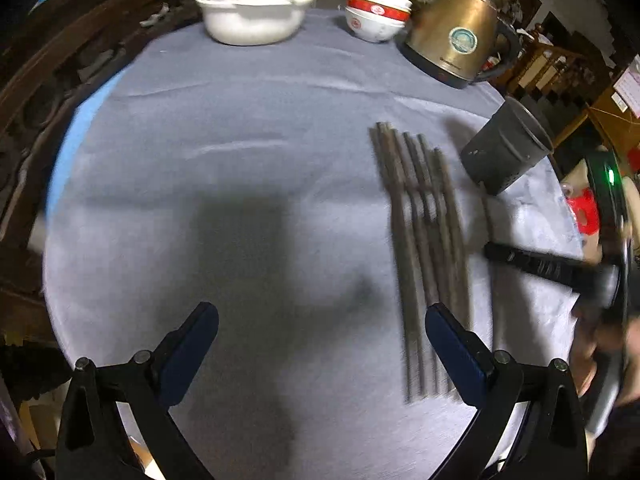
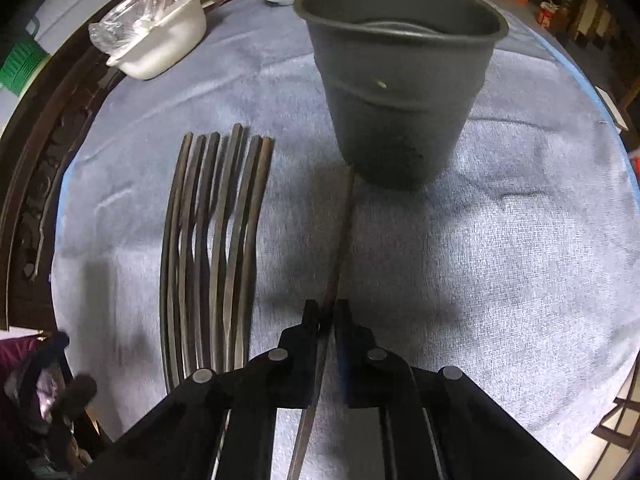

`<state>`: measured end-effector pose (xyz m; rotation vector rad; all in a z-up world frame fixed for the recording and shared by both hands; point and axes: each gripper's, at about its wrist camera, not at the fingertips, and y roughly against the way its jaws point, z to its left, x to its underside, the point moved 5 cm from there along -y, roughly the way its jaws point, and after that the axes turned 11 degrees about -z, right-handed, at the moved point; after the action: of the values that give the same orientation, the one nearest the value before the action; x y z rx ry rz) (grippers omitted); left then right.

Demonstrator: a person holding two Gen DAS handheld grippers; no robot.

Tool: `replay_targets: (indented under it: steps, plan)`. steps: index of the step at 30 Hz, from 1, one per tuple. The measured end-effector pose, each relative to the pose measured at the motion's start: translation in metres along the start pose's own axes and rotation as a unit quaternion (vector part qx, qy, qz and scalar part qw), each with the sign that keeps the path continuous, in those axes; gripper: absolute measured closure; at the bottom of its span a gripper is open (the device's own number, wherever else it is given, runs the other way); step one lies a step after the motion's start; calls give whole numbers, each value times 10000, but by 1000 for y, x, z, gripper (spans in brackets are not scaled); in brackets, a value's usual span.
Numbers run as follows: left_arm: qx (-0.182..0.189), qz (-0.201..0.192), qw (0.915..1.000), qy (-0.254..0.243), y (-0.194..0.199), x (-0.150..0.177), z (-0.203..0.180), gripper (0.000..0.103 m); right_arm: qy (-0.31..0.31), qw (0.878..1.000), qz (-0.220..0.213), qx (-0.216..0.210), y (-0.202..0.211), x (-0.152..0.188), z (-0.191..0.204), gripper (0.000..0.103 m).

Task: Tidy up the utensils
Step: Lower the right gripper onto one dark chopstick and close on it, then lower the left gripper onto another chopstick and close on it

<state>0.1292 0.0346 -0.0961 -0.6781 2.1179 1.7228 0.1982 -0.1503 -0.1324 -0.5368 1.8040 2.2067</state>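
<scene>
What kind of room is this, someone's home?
Probably a home dining area: a cloth-covered table holds stacked bowls, an electric kettle and loose chopsticks, with carved dark wooden furniture beside it.

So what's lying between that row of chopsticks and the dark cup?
One single chopstick, shut in the right gripper, on grey cloth. The right wrist view shows it between the chopstick row and cup.

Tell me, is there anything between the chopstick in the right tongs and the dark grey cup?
Nothing visible. The right tongs are shut on one thin brown wooden chopstick, which points at the dark grey plastic cup; only bare grey tablecloth lies between.
</scene>
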Motion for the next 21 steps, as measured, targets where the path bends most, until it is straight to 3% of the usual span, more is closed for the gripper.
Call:
replay_targets:
  steps: [3, 6, 8, 12, 21]
  plan:
    - [2, 157, 9999, 9, -13, -17, -15, 1, -53, 9999, -50, -147, 2, 4, -5, 93]
    - [-100, 391, 9992, -13, -32, -28, -26, 9, -99, 9996, -76, -266, 4, 6, -9, 93]
    - [-203, 613, 9979, 36, -45, -31, -28, 21, -95, 9994, -86, -313, 7, 8, -14, 93]
    - [-203, 1014, 9942, 284, -66, -33, -28, 28, -121, 9990, -109, -418, 13, 13, -29, 93]
    - [-361, 1169, 9920, 324, -76, -36, -28, 44, -121, 9984, -122, -542, 11, 12, -26, 94]
